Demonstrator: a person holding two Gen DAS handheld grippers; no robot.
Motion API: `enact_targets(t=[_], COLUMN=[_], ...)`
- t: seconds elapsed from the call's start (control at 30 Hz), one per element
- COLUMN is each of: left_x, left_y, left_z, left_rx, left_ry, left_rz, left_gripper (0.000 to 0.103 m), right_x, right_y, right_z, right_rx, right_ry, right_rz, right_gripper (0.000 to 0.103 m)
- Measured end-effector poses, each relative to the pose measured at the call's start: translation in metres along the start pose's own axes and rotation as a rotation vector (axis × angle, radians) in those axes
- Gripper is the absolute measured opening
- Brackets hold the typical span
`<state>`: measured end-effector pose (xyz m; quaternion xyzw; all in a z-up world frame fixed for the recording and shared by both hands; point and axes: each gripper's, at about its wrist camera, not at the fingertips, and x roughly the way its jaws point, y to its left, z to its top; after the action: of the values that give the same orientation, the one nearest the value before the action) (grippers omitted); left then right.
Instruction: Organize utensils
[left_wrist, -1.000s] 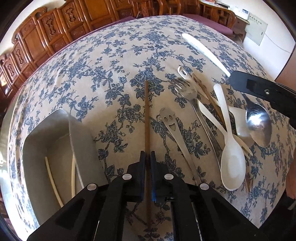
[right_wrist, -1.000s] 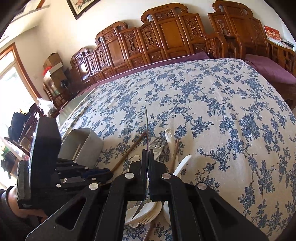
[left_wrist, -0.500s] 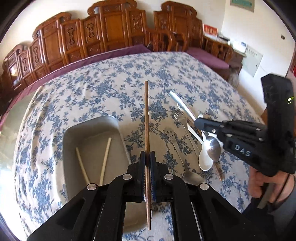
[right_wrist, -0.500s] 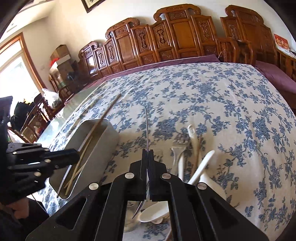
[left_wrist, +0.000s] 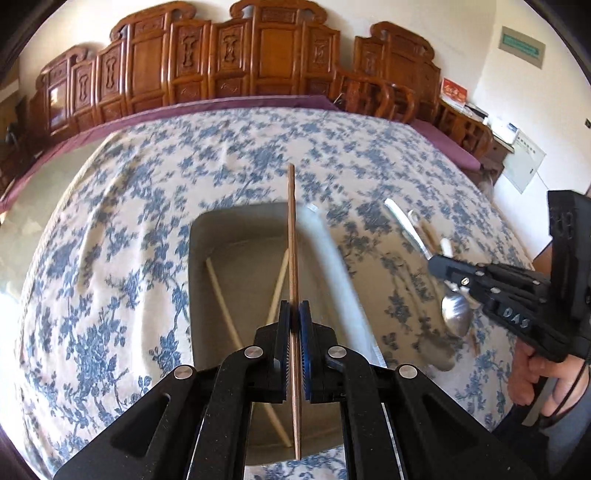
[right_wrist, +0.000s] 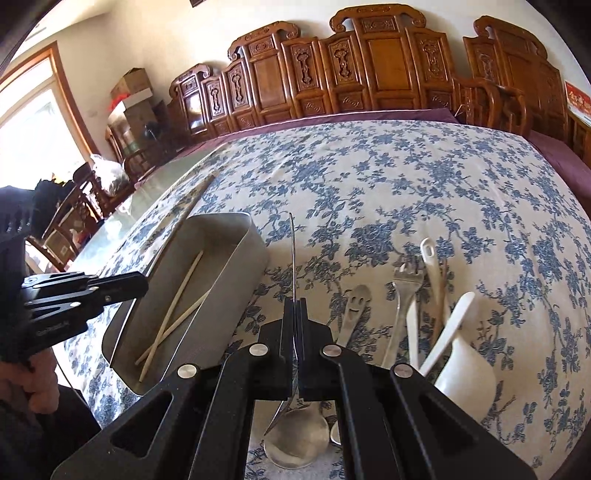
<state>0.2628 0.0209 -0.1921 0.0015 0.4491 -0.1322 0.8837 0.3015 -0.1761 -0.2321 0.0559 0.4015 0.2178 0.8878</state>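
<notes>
1. Tongs, left (left_wrist: 294, 314): clamped on a brown chopstick (left_wrist: 293, 236), held above the grey bin (left_wrist: 207, 236).
2. Tongs, right (right_wrist: 294, 314): clamped on a metal spoon (right_wrist: 293, 251), right of the bin.
3. Bin: holds two pale chopsticks (right_wrist: 177, 306), crossed.
4. Worktop (right_wrist: 406, 184): fork (right_wrist: 400, 295), white spoons (right_wrist: 447, 332) lie right of the bin.

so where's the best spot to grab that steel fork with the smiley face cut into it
Take the smiley fork by its narrow handle, just below the cut-out head, coming from above with the fingers across its width. It lies flat on the tablecloth, and its left side is bare cloth, while a plain fork lies close on its right.
</notes>
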Motion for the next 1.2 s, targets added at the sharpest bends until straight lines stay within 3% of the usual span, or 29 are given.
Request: enact_targets(t=[0.5,0.97,1.2], left_x=[0.025,-0.009,-0.021], left_y=[0.013,0.027,0.041], left_z=[-0.009,0.002,0.006], left_rx=[-0.009,-0.024,-0.028], left_ry=[0.065,-0.024,-0.050], left_rz=[0.036,0.045,0.047], left_gripper=[0.004,0.004,0.004], right_x=[0.007,-0.003,0.012], right_y=[0.019,0.052,0.081], right_z=[-0.001,0.006,0.019], right_rx=[-0.023,-0.035,0.000], right_ry=[0.012,0.017,0.028], right_rz=[0.040,0.026,0.065], right_gripper=[0.002,0.002,0.002])
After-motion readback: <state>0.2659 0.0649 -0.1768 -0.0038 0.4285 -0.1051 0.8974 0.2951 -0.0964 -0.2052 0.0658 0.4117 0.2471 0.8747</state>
